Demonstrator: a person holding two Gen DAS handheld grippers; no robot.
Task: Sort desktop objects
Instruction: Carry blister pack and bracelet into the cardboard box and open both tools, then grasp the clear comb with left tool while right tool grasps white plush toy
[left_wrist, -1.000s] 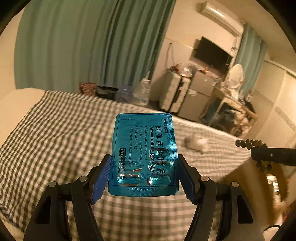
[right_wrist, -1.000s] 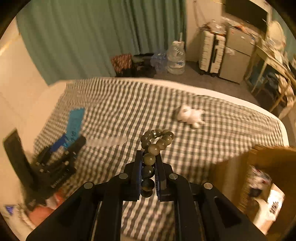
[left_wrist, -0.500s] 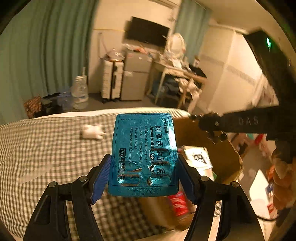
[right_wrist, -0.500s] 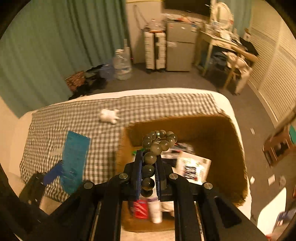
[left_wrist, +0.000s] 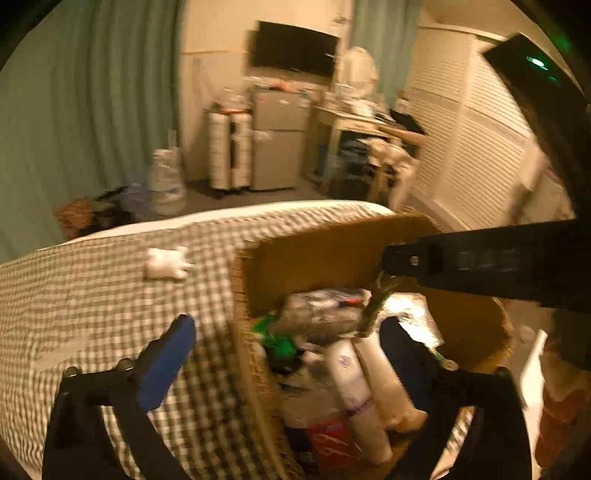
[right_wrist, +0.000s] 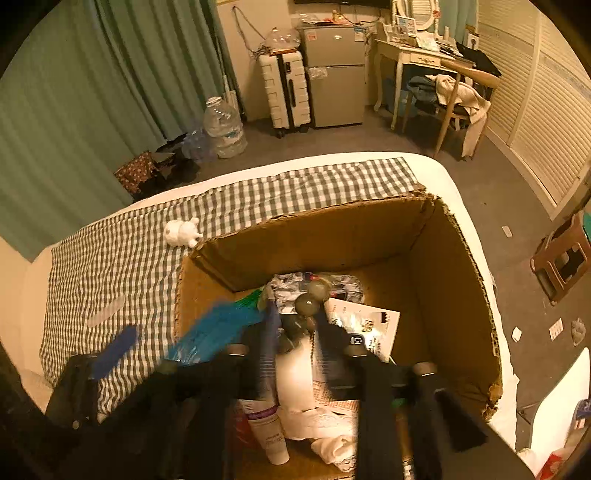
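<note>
My left gripper (left_wrist: 288, 336) is open and empty over the left wall of the cardboard box (left_wrist: 332, 243). In the right wrist view the blue pill blister (right_wrist: 218, 328) is blurred in the air at the box's left edge (right_wrist: 458, 229), just off the left gripper's blue pads (right_wrist: 114, 347). My right gripper (right_wrist: 295, 325) is open above the box. The bead bracelet (right_wrist: 312, 295) is loose between its fingertips and blurred; it also shows below the right gripper in the left wrist view (left_wrist: 373, 306).
The box holds tubes (right_wrist: 269, 432), a white card (right_wrist: 365, 325), foil packets and cloth. A small white toy (right_wrist: 183, 230) lies on the checked cloth (right_wrist: 122, 258) left of the box. Beyond the bed are a water jug (right_wrist: 223, 129), a suitcase, a fridge and a desk.
Both grippers have opened over the box. The pill blister has left the left gripper and the bead bracelet has slipped from the right one; both are falling into the box.
</note>
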